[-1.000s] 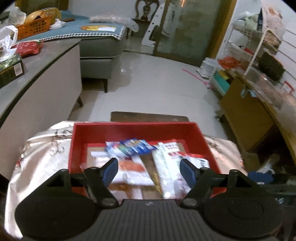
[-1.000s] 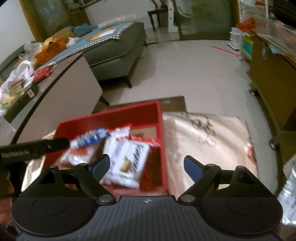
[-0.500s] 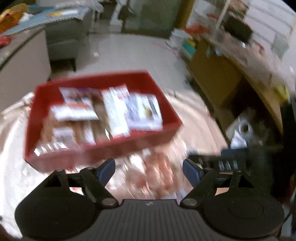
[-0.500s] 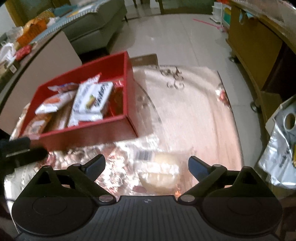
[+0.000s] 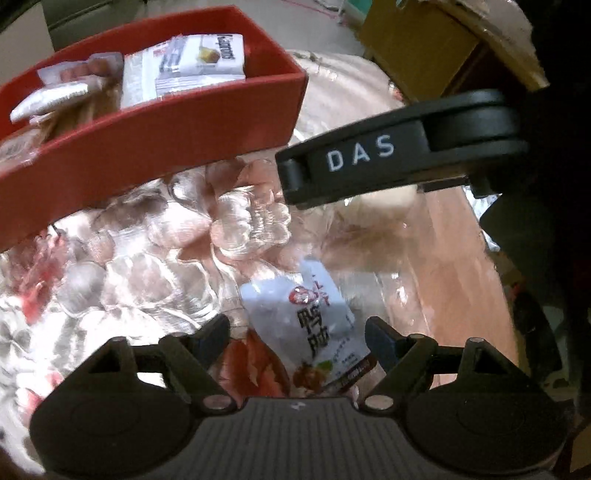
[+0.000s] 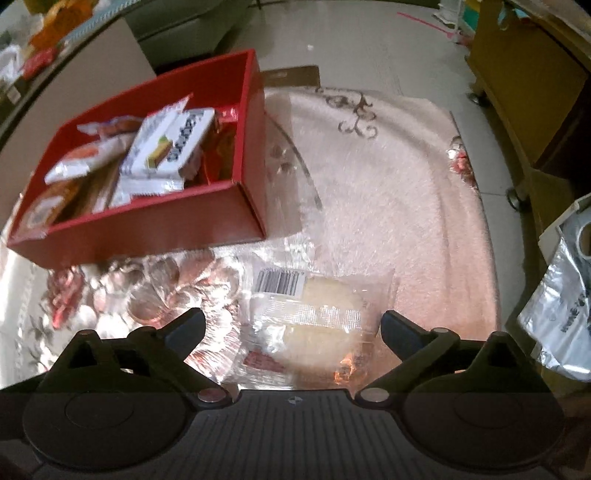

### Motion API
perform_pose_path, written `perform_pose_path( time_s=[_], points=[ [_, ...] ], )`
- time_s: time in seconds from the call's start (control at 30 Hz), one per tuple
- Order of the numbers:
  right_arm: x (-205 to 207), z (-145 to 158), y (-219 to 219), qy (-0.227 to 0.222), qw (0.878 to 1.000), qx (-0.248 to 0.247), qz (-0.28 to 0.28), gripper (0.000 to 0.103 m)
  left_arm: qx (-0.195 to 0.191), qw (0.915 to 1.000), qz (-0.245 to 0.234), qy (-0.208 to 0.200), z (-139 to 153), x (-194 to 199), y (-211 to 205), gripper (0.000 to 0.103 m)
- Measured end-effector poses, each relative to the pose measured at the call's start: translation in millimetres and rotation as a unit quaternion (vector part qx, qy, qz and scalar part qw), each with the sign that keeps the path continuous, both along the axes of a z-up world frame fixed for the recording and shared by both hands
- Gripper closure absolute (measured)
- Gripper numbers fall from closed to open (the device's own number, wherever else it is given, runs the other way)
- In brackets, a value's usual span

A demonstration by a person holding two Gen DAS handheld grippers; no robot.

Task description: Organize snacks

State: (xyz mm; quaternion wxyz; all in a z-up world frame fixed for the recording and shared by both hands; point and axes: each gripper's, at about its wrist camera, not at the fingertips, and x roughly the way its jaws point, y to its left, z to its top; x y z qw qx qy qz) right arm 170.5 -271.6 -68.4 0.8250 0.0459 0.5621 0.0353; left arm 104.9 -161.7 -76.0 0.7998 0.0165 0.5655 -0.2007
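Observation:
A red box (image 6: pixel 147 236) holding several snack packets stands on a pink floral cloth; it also shows in the left wrist view (image 5: pixel 147 147). My left gripper (image 5: pixel 297 334) is open, low over a white snack packet with a red logo (image 5: pixel 314 325) on the cloth. My right gripper (image 6: pixel 291 326) is open, just above a clear-wrapped pale pastry with a barcode label (image 6: pixel 321 314). The right gripper's black arm marked DAS (image 5: pixel 388 155) crosses the left wrist view.
A white wafer box (image 6: pixel 173 147) lies on top inside the red box. A silver foil bag (image 6: pixel 557 314) sits at the right edge. A wooden cabinet (image 6: pixel 517 74) stands to the right, a grey sofa (image 6: pixel 177 22) behind.
Both grippers have dropped from above the red box toward the cloth in front of it, closing in on the loose packets. Both stay open.

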Motion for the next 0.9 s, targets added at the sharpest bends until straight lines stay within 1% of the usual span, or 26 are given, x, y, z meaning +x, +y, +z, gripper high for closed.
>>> perform_pose_path(
  time_s=[0.1,0.2,0.23,0.37,0.43,0.57,0.63,0.7,0.77,0.9],
  points=[
    [1,-12,-1,0.019,1.0,-0.01,0.002,0.0,0.003,0.9999,0.012,-0.008,0,0,-2,0.023],
    [1,-17,-2,0.02,1.0,-0.011,0.002,0.0,-0.001,0.9997,0.024,-0.01,-1,-1,-2,0.024],
    [1,-17,-3,0.019,1.0,-0.009,0.002,0.0,0.006,0.9996,0.021,-0.017,-1,-3,-3,0.029],
    [2,-20,-5,0.011,1.0,-0.002,-0.01,0.0,0.038,0.9983,0.001,-0.044,0,-12,-9,0.039],
    [-1,-20,-4,0.008,1.0,-0.007,-0.001,0.0,0.042,0.9978,-0.002,-0.051,-1,-16,-9,0.048],
    [-8,-20,-6,-0.004,1.0,-0.007,0.015,0.0,0.034,0.9983,0.002,-0.047,3,-18,5,0.058],
    [-7,-17,-9,0.0,1.0,-0.005,0.011,0.003,0.03,0.9986,0.004,-0.043,5,-16,10,0.064],
    [-9,-11,-10,-0.004,1.0,-0.008,0.016,0.017,0.026,0.9989,0.002,-0.038,4,-15,12,0.067],
    [-12,-8,-8,-0.006,1.0,-0.018,0.024,0.02,0.023,0.9991,-0.001,-0.036,5,-14,12,0.068],
    [-20,-6,-4,-0.007,0.999,-0.037,0.037,0.021,0.02,0.9989,0.001,-0.043,13,-13,21,0.069]
  ],
)
